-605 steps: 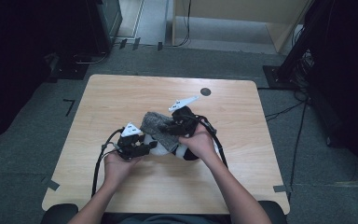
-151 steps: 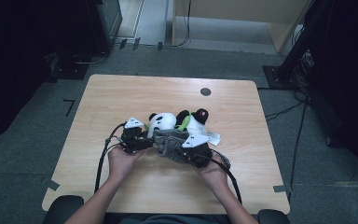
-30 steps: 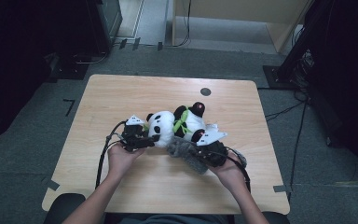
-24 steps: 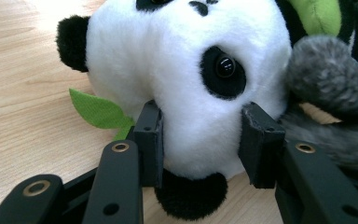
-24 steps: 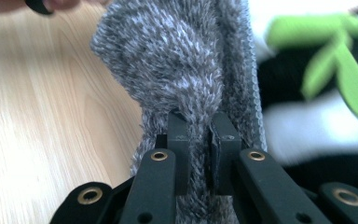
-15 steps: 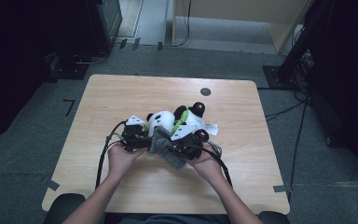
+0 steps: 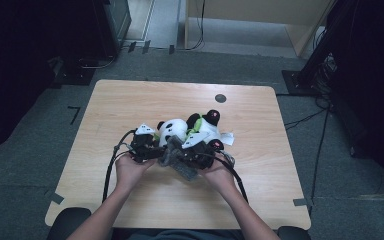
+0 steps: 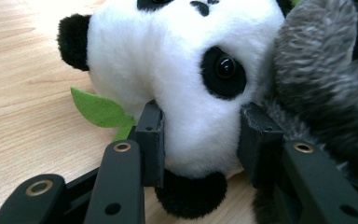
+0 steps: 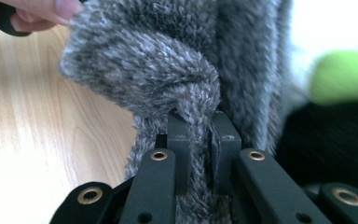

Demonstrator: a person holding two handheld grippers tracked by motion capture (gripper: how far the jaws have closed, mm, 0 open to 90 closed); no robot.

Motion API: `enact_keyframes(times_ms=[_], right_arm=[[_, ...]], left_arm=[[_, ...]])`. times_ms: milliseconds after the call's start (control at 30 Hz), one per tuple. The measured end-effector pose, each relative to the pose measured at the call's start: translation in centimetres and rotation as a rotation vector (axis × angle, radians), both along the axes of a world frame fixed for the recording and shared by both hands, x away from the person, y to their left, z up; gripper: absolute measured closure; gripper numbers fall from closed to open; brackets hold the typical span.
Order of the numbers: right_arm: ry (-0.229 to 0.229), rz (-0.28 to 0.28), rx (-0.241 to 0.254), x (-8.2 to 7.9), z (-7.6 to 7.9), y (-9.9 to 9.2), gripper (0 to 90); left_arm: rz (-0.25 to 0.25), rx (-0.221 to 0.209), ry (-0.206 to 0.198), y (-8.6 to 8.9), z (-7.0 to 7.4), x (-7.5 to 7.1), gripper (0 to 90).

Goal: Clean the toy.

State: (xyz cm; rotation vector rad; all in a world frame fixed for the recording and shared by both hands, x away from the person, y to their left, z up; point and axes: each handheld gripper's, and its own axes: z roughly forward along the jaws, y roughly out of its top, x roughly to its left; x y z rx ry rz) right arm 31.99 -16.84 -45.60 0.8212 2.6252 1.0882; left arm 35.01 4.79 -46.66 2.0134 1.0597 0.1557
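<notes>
At frame centre, the left gripper (image 8: 200, 140) squeezed the soft, light panda plush (image 8: 186, 70) by its head; the right gripper (image 9: 200, 135) pinched the limp grey fleece (image 9: 168, 60), which would probably sag.

The desk (image 7: 130, 105) lies bare all round. The panda (image 7: 174, 131) and grey cloth (image 7: 177, 162) crowd its middle, just ahead of both hands.
</notes>
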Motion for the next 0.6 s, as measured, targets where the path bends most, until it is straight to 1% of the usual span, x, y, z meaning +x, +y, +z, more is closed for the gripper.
enact_keyframes(times_ms=[167, 333, 500, 533, 600], right_arm=[[-0.007, -0.041, -0.003, -0.1, 0.4, -2.1, 82.5], [-0.009, -0.074, 0.015, -0.3, 0.5, -4.0, 82.5], [-0.027, -0.072, -0.012, -0.8, 0.6, -4.5, 82.5], [-0.024, -0.076, -0.011, -0.9, 0.6, -4.7, 82.5], [-0.026, -0.077, 0.007, -1.0, 0.6, -5.2, 82.5]], left_arm=[[-0.006, 0.000, -0.003, 0.0, 0.0, 0.0, 58.0], [-0.012, -0.002, -0.007, 0.0, -0.1, 0.0, 58.0], [-0.021, 0.001, -0.009, 0.1, -0.1, 0.0, 58.0], [-0.022, 0.000, -0.011, 0.1, -0.1, 0.1, 58.0], [-0.027, 0.002, -0.013, 0.2, -0.1, 0.1, 58.0]])
